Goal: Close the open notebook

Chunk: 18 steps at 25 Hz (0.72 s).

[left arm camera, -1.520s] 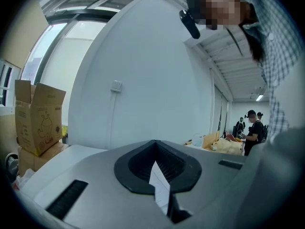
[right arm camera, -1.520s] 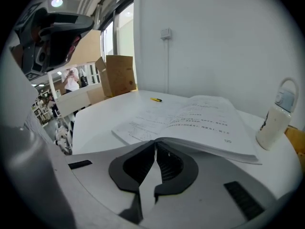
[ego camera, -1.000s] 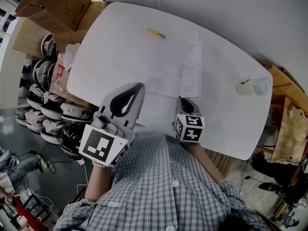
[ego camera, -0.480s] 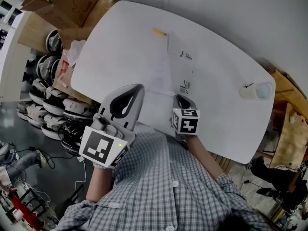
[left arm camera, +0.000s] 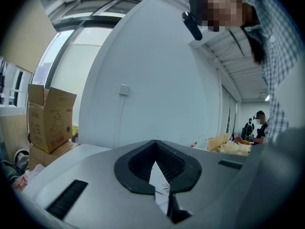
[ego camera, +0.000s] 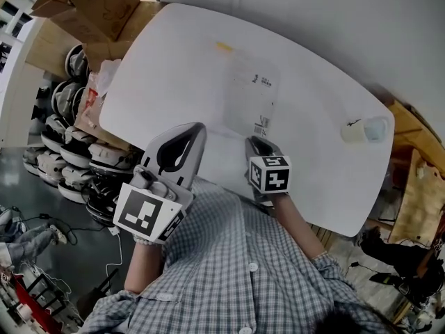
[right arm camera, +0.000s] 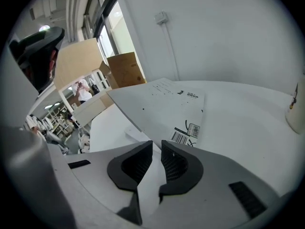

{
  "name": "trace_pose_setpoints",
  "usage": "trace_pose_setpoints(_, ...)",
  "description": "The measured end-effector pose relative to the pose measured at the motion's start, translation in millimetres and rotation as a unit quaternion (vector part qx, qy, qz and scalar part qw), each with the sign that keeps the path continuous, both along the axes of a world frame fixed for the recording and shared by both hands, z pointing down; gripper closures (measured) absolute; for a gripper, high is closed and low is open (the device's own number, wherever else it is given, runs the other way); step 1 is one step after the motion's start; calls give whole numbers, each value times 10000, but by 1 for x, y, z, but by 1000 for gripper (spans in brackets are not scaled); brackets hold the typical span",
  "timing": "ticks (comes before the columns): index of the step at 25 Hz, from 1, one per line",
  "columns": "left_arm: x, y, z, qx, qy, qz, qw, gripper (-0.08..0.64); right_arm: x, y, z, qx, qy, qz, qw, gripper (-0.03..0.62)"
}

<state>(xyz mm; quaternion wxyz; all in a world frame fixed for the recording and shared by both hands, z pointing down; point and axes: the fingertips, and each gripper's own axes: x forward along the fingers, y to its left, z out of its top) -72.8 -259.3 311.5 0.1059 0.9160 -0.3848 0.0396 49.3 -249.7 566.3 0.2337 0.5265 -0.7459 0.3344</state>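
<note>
The white notebook [ego camera: 250,96] lies in the middle of the white table [ego camera: 167,68]. Its cover, with a barcode showing, is folded over the pages. In the right gripper view the notebook's cover [right arm camera: 167,104] still slants a little above the pages beneath it. My right gripper [ego camera: 254,142] is just short of the notebook's near edge. Its jaws [right arm camera: 157,143] stand a narrow gap apart with nothing between them. My left gripper [ego camera: 200,126] hovers over the table's near edge, left of the notebook, its tips [left arm camera: 155,143] together and empty.
A yellow pen [ego camera: 223,46] lies beyond the notebook's far edge. A pale cup [ego camera: 365,129] stands at the table's right end. Cardboard boxes [ego camera: 97,5] and stacked helmets [ego camera: 66,145] crowd the floor on the left. A wall runs behind the table.
The notebook's right cover has swung up and over to the left, from lying open to lying over the pages. The right gripper pulled back slightly; the left gripper stayed put.
</note>
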Motion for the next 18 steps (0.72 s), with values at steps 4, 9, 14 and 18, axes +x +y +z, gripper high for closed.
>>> trace_pose_setpoints(4, 11, 2, -3, 47, 23, 70, 10000, 561, 0, 5, -12, 49, -301, -58, 9995, 549)
trace_pose_setpoints(9, 25, 8, -10, 184, 29, 147, 9997, 561, 20, 12, -45, 451, -421, 141, 9980, 549)
trace_pose_setpoints(14, 29, 15, -16, 277, 53, 141, 9995, 561, 40, 14, -93, 1077, -318, 78, 9936, 549)
trace_pose_setpoints(18, 33, 21, -23, 379, 88, 129, 9992, 561, 51, 13, -144, 1807, -116, 40, 9835, 551)
